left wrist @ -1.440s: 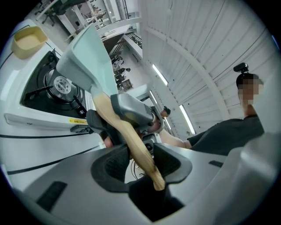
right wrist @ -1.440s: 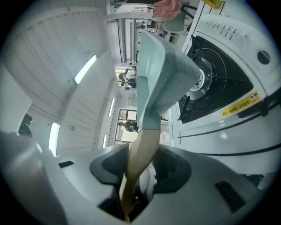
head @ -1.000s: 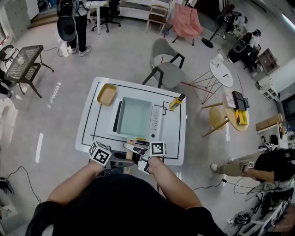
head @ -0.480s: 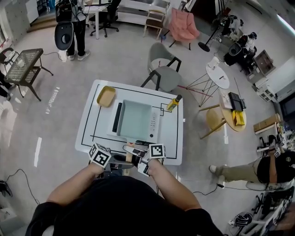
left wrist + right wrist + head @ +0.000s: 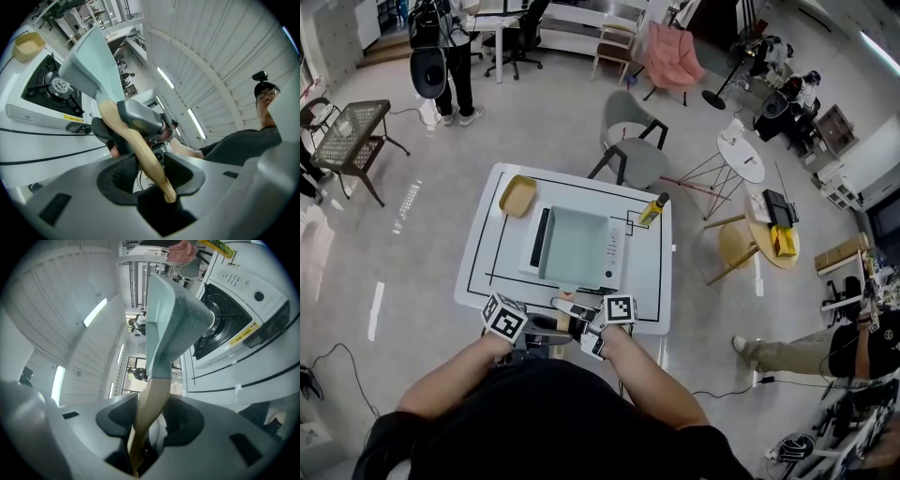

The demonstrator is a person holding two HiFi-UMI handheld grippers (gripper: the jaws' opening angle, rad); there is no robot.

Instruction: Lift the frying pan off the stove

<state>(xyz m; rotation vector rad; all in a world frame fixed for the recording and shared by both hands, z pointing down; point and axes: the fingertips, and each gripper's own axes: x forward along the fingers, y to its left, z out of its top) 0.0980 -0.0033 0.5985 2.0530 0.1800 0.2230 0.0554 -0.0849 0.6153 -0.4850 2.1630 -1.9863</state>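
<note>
A pale green square frying pan hangs over the white portable stove on the white table. Its wooden handle points toward me. Both grippers clamp that handle side by side: my left gripper and my right gripper. In the left gripper view the handle runs between the jaws of my left gripper, and the pan is raised above the burner. In the right gripper view my right gripper is shut on the handle; the pan stands clear of the burner.
A yellow bowl sits at the table's far left corner and a yellow bottle at its far right. A grey chair stands behind the table. The table's near edge is right below my grippers.
Both grippers keep their hold on the handle. The pan has hardly shifted over the stove.
</note>
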